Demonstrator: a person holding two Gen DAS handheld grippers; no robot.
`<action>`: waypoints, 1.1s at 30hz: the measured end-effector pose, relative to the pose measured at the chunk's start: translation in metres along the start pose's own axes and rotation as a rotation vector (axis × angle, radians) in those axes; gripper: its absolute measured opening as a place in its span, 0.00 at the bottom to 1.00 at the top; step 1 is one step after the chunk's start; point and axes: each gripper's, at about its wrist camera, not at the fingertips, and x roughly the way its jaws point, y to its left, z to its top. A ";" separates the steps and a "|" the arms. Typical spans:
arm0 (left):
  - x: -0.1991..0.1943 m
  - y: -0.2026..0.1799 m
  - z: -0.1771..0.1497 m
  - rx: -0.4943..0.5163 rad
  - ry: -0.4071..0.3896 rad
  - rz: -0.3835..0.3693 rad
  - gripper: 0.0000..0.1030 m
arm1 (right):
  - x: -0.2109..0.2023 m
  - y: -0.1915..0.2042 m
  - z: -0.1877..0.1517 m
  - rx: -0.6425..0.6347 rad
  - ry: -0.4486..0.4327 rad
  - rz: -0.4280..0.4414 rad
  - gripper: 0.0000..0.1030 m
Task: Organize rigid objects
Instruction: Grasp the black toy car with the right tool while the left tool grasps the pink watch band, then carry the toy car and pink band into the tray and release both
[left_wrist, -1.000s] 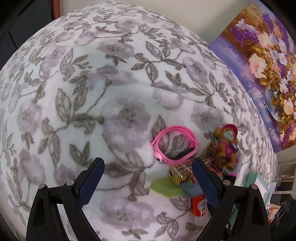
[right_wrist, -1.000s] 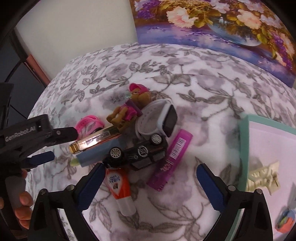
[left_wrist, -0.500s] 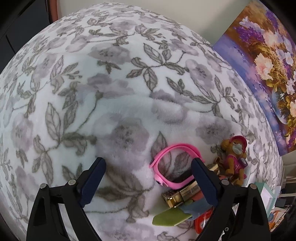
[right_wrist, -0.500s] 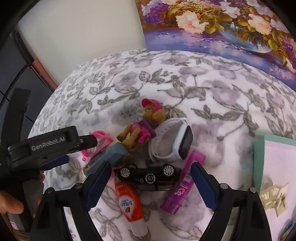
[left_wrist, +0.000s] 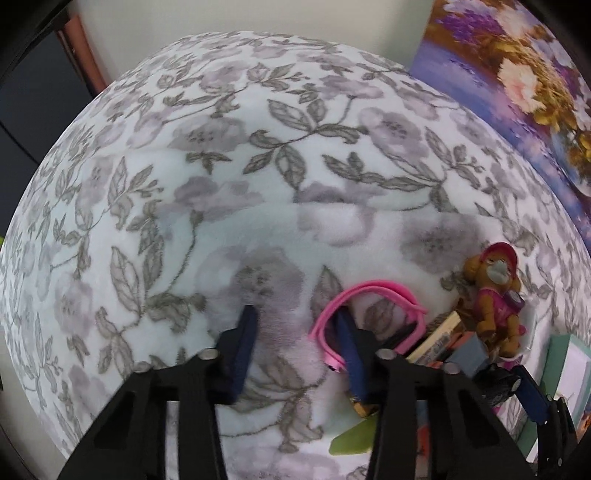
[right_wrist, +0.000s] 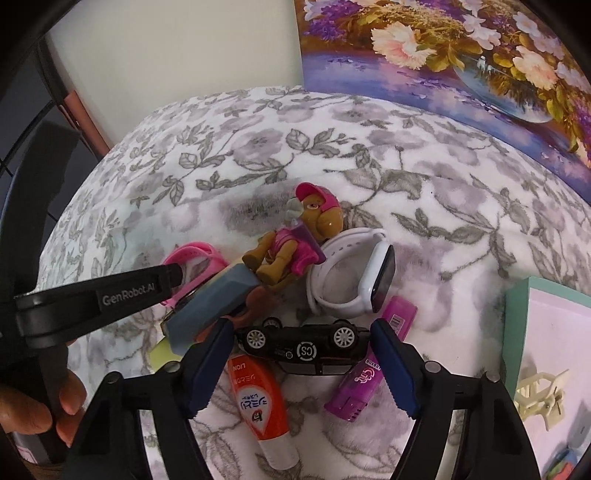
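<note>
A pile of small objects lies on a floral blanket (left_wrist: 221, 184). My left gripper (left_wrist: 297, 343) is open, its right finger inside the loop of a pink watch band (left_wrist: 369, 291), its left finger outside it. The band also shows in the right wrist view (right_wrist: 195, 254). My right gripper (right_wrist: 301, 354) is open, its fingers on either side of an overturned black toy car (right_wrist: 303, 343). Around the car lie a dog figure with a pink cap (right_wrist: 295, 243), a white smartwatch (right_wrist: 351, 280), an orange glue tube (right_wrist: 258, 398), a purple tube (right_wrist: 365, 376) and a grey-blue block (right_wrist: 210, 306).
A teal-rimmed tray (right_wrist: 515, 332) with a cream hair clip (right_wrist: 539, 391) sits at the right. A flower painting (right_wrist: 461, 55) leans against the wall behind. A gold lipstick (left_wrist: 432, 336) and a green leaf-shaped piece (left_wrist: 351, 439) lie in the pile. The blanket drops off at the left.
My left gripper has moved right and forward and narrowed, so one finger now sits inside the pink band. My right gripper has come down and narrowed around the black car.
</note>
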 end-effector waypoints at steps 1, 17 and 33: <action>0.000 -0.002 0.001 0.005 0.001 -0.007 0.28 | 0.000 0.000 -0.001 0.001 0.001 0.000 0.76; -0.022 -0.001 0.007 -0.032 -0.032 -0.045 0.10 | -0.034 -0.014 0.005 0.070 -0.034 0.047 0.75; -0.119 -0.012 0.000 0.011 -0.215 -0.084 0.10 | -0.099 -0.103 0.008 0.290 -0.100 -0.027 0.75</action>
